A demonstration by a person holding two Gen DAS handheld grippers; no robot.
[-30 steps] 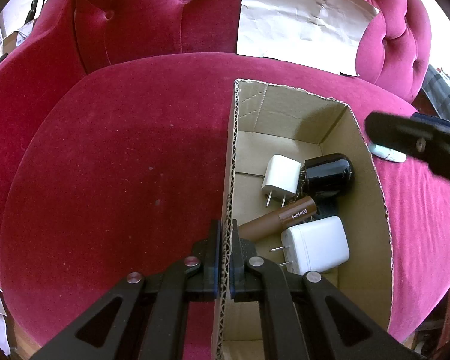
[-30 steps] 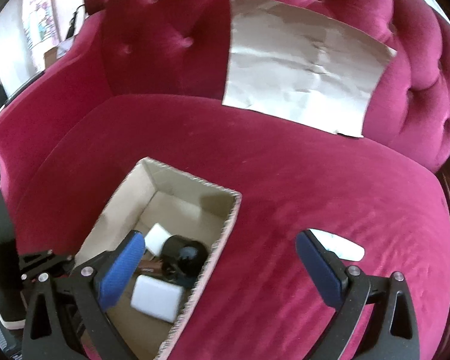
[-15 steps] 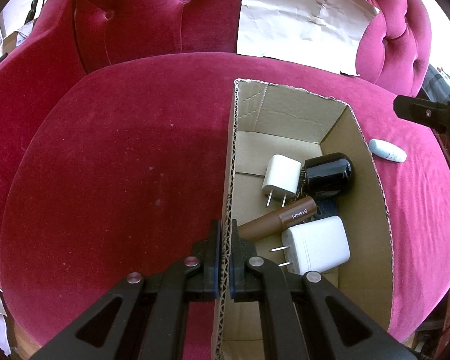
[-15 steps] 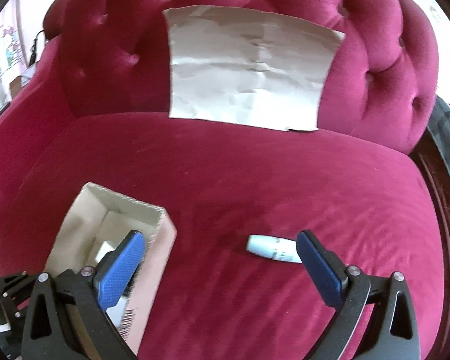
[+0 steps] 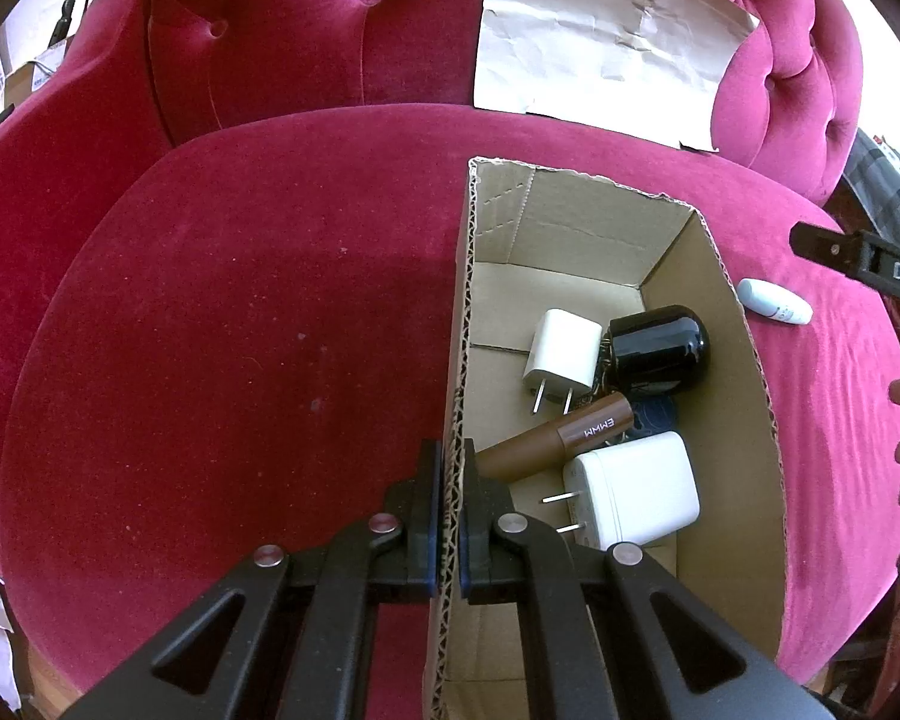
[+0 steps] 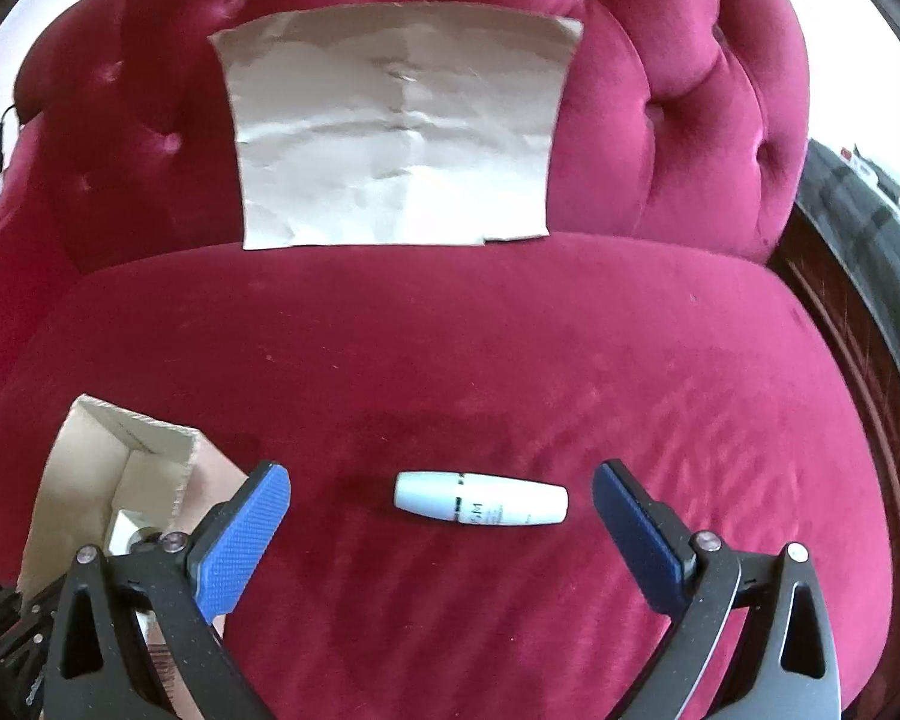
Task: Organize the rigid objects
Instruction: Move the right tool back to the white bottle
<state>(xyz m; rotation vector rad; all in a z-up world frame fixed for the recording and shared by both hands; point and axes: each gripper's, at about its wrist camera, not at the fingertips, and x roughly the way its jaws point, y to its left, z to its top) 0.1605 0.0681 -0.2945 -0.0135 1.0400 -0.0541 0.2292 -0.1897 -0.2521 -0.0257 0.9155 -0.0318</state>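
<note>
My left gripper point(image 5: 448, 501) is shut on the near left wall of an open cardboard box point(image 5: 732, 360) on the red velvet seat. Inside lie a small white charger point(image 5: 561, 354), a black rounded device point(image 5: 657, 348), a brown tube point(image 5: 558, 441) and a larger white charger point(image 5: 636, 489). A white tube point(image 6: 480, 498) lies on its side on the cushion right of the box; it also shows in the left wrist view point(image 5: 774, 303). My right gripper point(image 6: 441, 504) is open and empty, its blue pads either side of the white tube, just short of it.
A creased sheet of paper point(image 6: 396, 132) leans against the tufted sofa back point(image 6: 690, 90). The box corner point(image 6: 132, 450) is at my right gripper's left. A dark wooden edge point(image 6: 840, 330) borders the seat on the right.
My right gripper has swung right, away from over the box, and now faces the white tube centred between its open pads. My left gripper keeps its hold on the box wall.
</note>
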